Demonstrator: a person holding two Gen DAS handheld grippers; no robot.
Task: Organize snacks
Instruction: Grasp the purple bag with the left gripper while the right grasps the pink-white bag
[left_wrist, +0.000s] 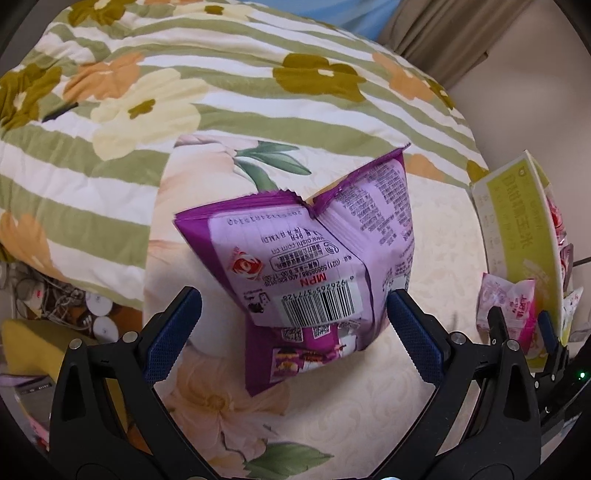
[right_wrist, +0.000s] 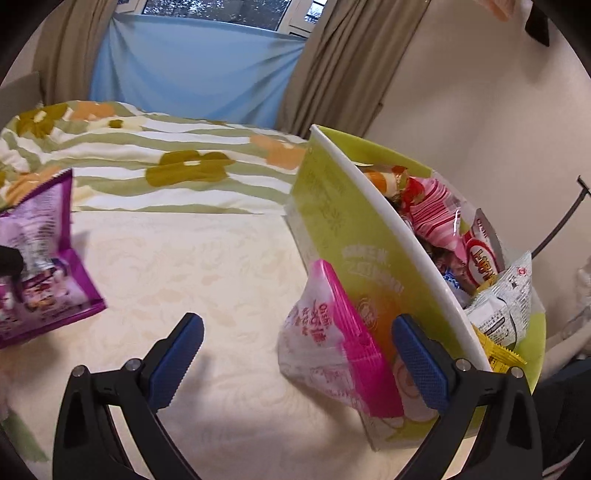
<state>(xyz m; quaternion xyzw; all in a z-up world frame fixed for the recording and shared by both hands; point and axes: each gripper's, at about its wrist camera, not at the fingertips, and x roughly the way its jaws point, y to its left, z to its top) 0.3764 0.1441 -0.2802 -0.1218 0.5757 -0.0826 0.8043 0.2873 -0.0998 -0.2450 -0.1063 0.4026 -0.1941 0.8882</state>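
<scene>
A purple snack bag (left_wrist: 310, 258) lies crumpled on the cream bedsheet (left_wrist: 424, 229), barcode side up. My left gripper (left_wrist: 293, 317) is open around its near end; the right finger sits at the bag's edge and the left finger stands apart. A green cardboard box (right_wrist: 332, 206) holds several snack packs. A pink-and-white snack pack (right_wrist: 325, 339) leans against the box's outer wall. My right gripper (right_wrist: 299, 354) is open, and the pack sits between its fingers, close to the right one. The left wrist view also shows the pink pack (left_wrist: 506, 302) and the right gripper (left_wrist: 519, 328).
A quilt (left_wrist: 184, 92) with green stripes and flowers is piled behind the sheet. Cables and clutter (left_wrist: 55, 295) lie off the bed's left edge. Curtains (right_wrist: 351, 66) and a blue cloth (right_wrist: 195, 70) hang at the far end, with a wall (right_wrist: 480, 110) right of the box.
</scene>
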